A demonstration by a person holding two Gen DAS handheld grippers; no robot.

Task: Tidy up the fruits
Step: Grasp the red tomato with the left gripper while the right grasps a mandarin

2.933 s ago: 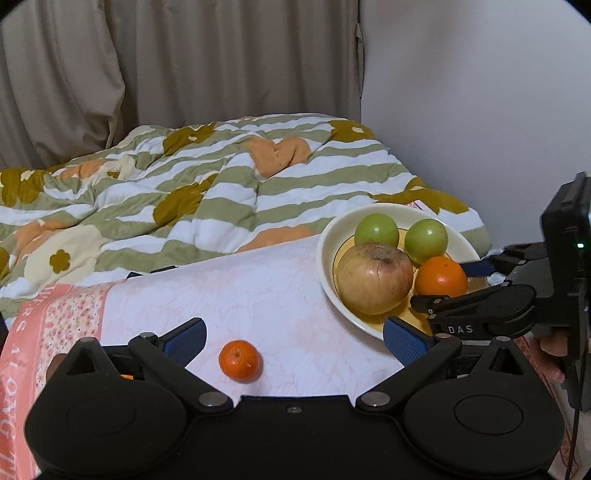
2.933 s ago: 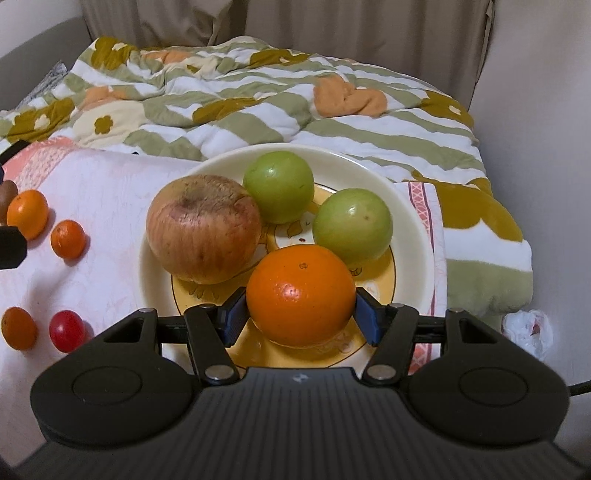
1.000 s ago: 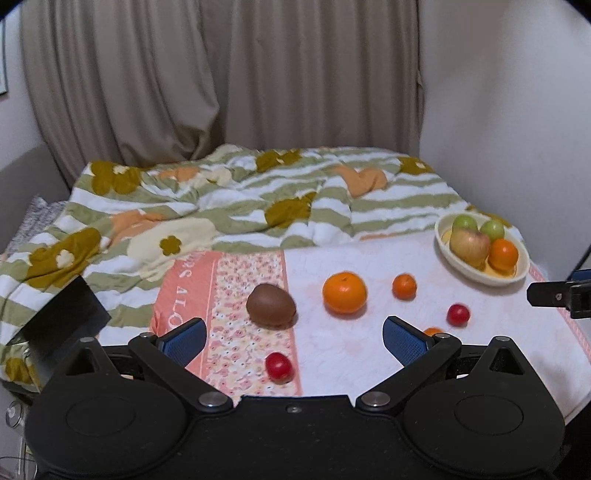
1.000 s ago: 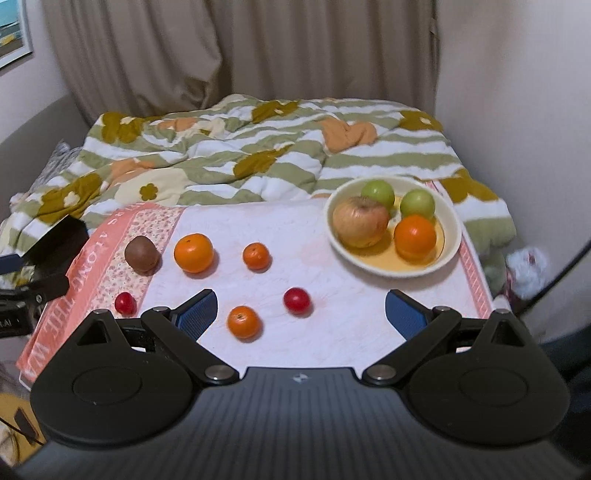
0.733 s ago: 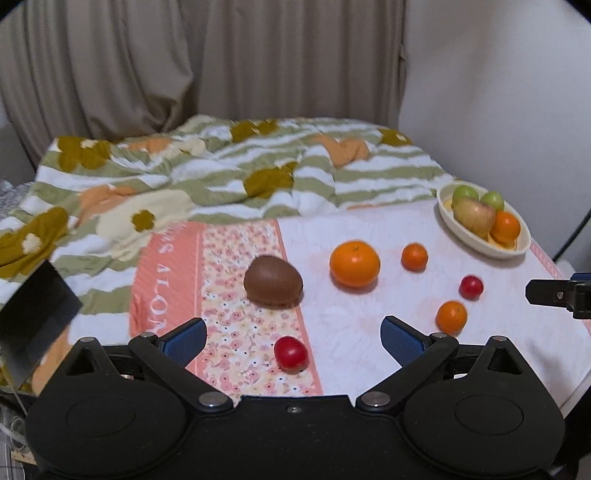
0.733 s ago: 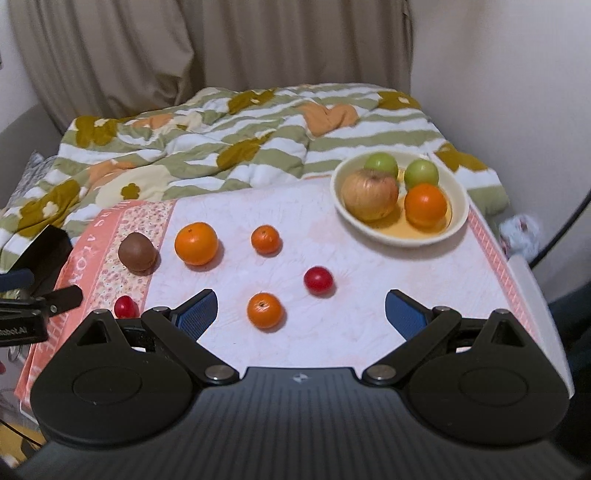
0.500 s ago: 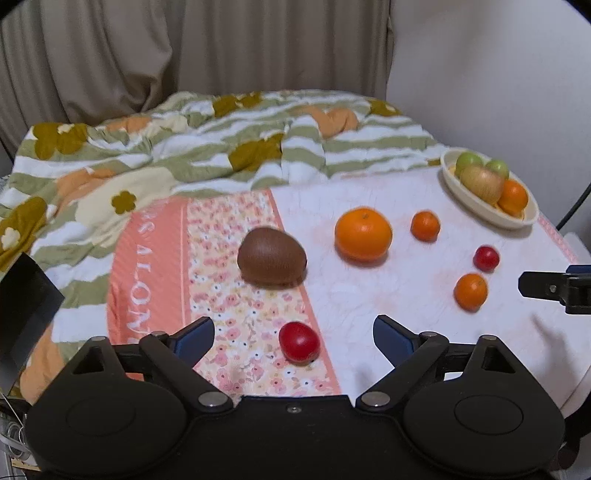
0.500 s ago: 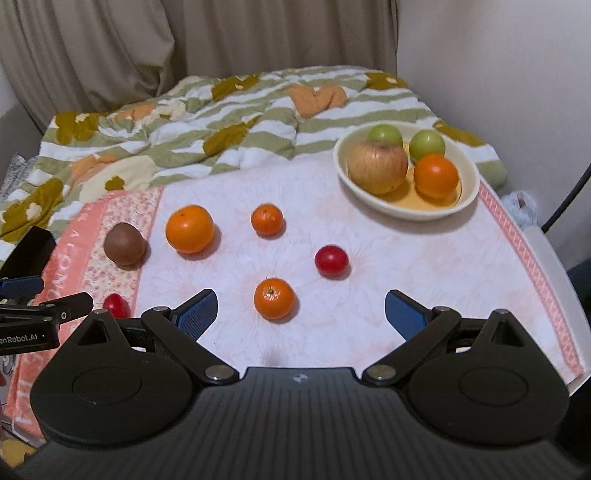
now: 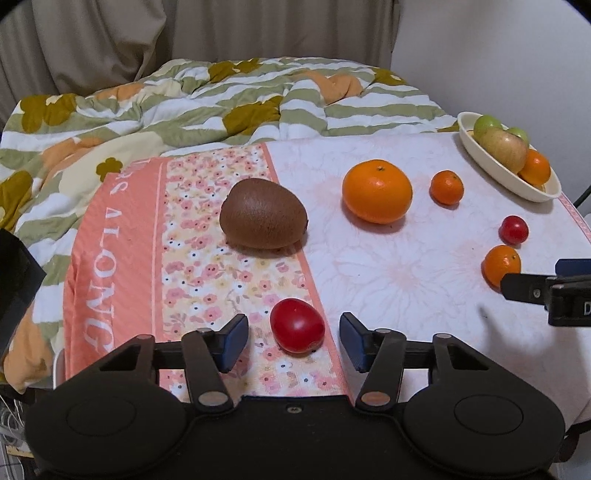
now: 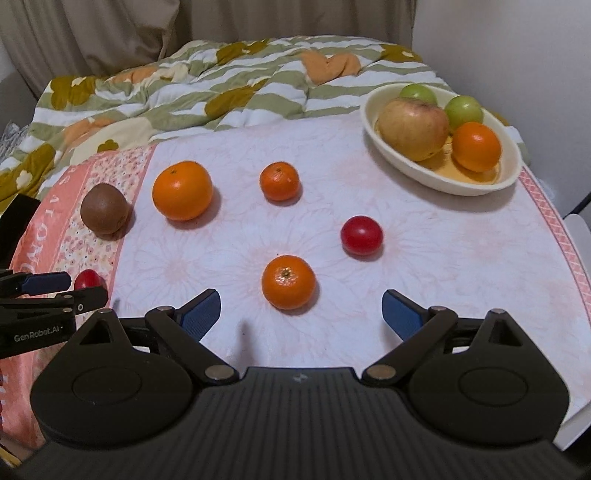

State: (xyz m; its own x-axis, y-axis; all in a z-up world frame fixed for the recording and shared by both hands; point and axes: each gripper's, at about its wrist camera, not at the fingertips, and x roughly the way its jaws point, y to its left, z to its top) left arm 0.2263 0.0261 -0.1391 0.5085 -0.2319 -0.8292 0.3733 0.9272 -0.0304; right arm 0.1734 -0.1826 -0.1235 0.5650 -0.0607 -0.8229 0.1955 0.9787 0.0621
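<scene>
Pink floral cloth [image 10: 424, 258] covers the bench, curtains [image 9: 221, 33] behind. Left gripper [image 9: 293, 338] fingers, just closing, flank the tomato [image 9: 297, 325] untouched; right gripper [image 10: 301, 312] fingers spread, empty.

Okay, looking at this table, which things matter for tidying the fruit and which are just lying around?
Job:
bowl
kiwi
large orange
two small oranges
two red tomatoes
left gripper
right gripper

Lying about:
striped quilt
curtain
</scene>
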